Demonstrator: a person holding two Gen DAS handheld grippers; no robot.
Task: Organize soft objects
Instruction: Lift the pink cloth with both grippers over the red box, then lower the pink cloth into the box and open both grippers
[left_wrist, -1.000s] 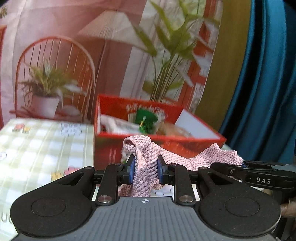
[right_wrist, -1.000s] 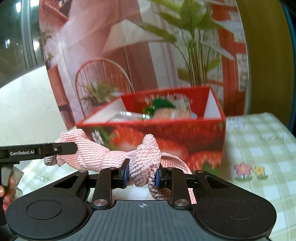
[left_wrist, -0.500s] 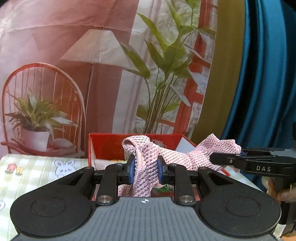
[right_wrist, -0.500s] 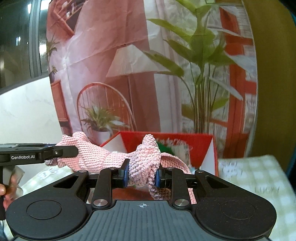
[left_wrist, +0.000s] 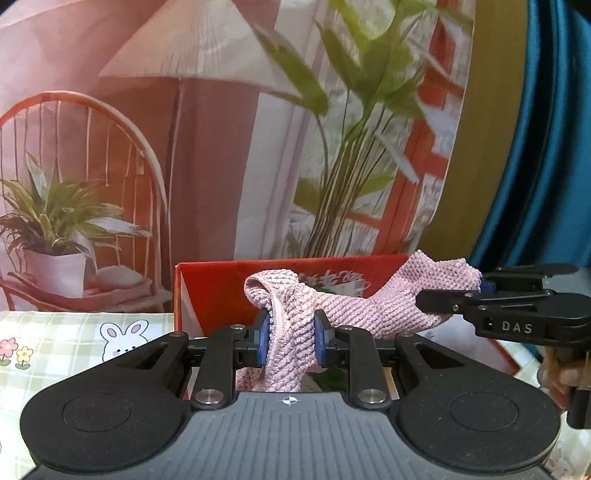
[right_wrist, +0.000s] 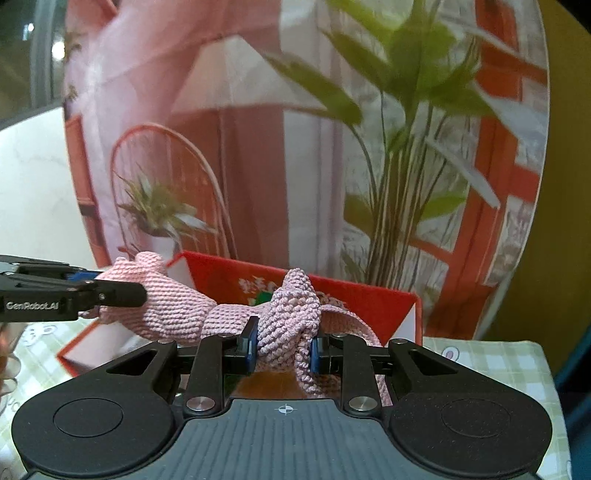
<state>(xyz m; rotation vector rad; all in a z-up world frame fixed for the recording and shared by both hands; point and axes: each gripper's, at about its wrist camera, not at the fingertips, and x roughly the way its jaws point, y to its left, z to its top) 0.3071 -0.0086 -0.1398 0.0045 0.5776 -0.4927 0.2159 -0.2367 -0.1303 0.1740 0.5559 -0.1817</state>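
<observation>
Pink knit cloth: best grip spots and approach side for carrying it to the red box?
As now: the two bunched ends. The left gripper and the right gripper each come in from the near side, jaws pinching a gathered fold, so the cloth spans between them in front of the box. A bunched fold probably slips less than one flat edge.

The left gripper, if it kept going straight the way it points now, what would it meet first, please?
Probably the red box straight ahead: the left gripper, shut on the pink knitted cloth, points slightly down toward its inside, though depth is unclear.
</observation>
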